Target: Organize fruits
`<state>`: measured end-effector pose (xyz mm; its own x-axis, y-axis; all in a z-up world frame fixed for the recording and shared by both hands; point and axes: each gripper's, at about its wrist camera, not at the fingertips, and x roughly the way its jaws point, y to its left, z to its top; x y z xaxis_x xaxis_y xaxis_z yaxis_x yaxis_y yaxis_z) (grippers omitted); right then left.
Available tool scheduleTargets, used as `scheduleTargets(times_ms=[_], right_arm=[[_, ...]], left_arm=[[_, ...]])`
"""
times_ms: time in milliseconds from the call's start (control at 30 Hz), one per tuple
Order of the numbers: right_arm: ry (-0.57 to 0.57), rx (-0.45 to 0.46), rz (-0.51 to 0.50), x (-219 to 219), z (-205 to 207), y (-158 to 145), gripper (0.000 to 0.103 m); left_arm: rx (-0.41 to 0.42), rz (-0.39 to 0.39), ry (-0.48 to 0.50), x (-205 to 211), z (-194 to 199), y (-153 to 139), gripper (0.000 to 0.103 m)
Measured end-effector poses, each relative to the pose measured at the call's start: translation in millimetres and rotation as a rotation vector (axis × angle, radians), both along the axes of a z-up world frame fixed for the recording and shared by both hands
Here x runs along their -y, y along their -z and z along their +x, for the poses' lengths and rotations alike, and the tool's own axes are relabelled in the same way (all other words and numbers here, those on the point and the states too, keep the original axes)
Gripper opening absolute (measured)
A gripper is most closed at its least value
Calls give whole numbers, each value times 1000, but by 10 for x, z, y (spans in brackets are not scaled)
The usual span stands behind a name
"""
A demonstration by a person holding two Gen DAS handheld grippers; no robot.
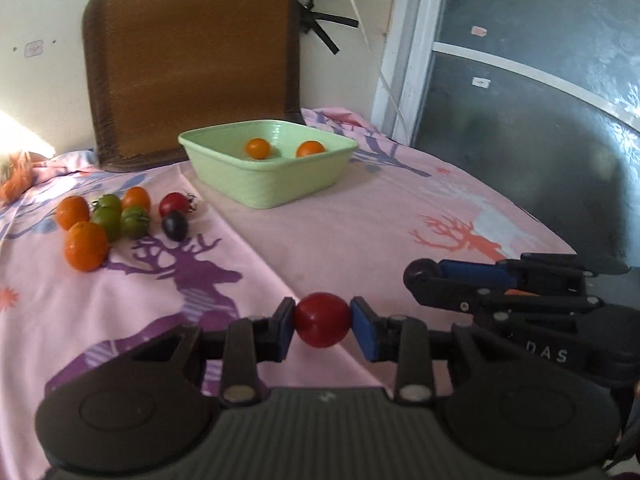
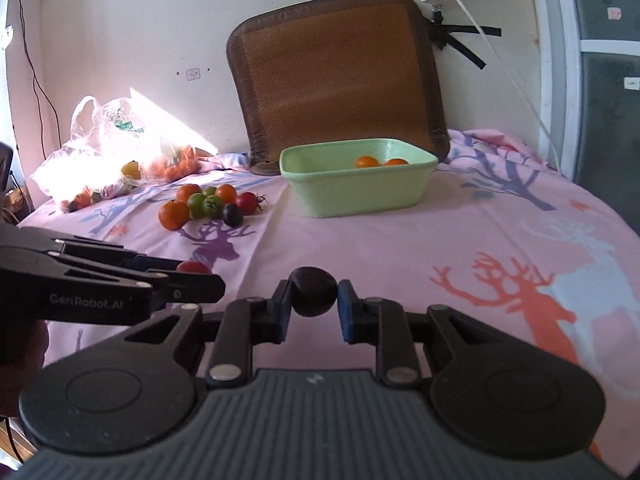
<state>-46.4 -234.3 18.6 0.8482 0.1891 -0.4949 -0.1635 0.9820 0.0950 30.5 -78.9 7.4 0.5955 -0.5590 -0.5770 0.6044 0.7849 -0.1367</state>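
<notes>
My left gripper is shut on a red tomato above the pink cloth. My right gripper is shut on a dark purple tomato. It also shows in the left wrist view, to the right of the left gripper. A green tub stands at the back with two orange tomatoes inside; it also shows in the right wrist view. A cluster of orange, green, red and dark tomatoes lies to the left, also seen in the right wrist view.
A brown woven cushion leans on the wall behind the tub. A plastic bag of fruit lies at the back left. A glass door stands on the right. A white cable hangs down the wall.
</notes>
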Motion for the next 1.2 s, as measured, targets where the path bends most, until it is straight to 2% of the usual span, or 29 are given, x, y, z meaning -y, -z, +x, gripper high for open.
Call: scheduleTargets(times_ms=[233,267,633,733,833,867,1200], right_arm=[[-2,-19,-2,15,-48,114,30],[0,-21,0,12,-53,121,30],[10,-17,-12,-28,-138,129,32],[15,-14,-14,-26,-146,129,33],[30,-4,-11,-6,-138,134,46],[34,-1,-9,-12,-135,135,48],[32,-3,-31,-93,-119,157,48]], left_arm=[[-4,47,-37,101,-76,84,32],[3,53,-45,101,-83,80,36],[35,66,-48,60,-197,54,49],[37,79,-49,61,-231,74,49],[38,86,-51,52,-264,89,50],[41,88,-51,49,-278,97,50],[66,93,-41,-5,-352,144,49]])
